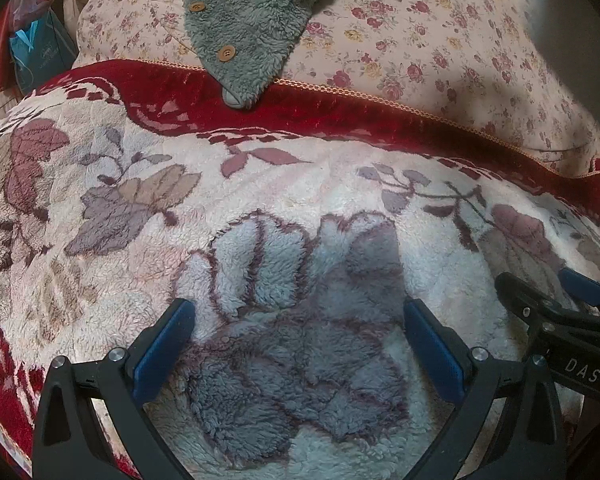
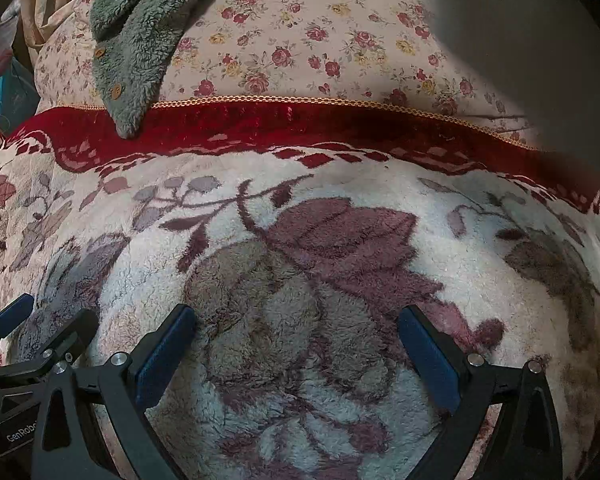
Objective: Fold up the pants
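Hovering left gripper (image 1: 298, 334): fingers spreading wide, gripping nothing, over blanket (image 1: 300, 184).
Right gripper (image 2: 296, 340): likewise gaping wide, empty.
Far left: grey fleece garment (image 1: 244, 20) lying on floral quilt (image 1: 420, 40).

My right gripper (image 1: 580, 360) carries "DAS" in white on its black body; my left gripper (image 2: 16, 428) reads "GenRobo", probably cut off by the neighbouring finger.

Fleece garment (image 1: 244, 20) lies on quilt (image 1: 440, 40) at far side, its tip overlapping blanket (image 1: 300, 184) edge; bag (image 1: 40, 52) far left beside quilt.
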The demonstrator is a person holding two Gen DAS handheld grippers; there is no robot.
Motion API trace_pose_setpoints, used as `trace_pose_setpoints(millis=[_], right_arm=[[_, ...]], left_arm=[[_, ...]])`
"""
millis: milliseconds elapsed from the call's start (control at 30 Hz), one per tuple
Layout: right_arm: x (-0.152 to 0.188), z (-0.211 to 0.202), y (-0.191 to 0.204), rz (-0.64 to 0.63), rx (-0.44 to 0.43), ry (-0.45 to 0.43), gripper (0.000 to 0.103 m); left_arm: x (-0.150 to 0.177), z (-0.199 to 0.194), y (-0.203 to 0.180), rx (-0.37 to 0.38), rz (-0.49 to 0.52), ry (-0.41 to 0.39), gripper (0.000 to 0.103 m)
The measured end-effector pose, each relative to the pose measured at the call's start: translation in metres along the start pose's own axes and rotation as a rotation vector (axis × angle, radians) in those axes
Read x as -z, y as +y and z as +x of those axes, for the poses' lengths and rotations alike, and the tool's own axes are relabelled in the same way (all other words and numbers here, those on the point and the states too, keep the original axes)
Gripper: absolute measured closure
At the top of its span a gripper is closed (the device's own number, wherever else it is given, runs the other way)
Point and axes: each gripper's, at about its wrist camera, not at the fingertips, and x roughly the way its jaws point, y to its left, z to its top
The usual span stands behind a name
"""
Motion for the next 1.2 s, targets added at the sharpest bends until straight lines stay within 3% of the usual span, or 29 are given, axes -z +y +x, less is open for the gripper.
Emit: trace_pose_setpoints(millis=[1200], right_arm=[[0.0006,-0.0003,0.0002,0.001,-0.001,-0.001,0.000]], left_arm=[[0.0005,-0.0004,-0.0020,-0.001,0.001,0.002,0.000]])
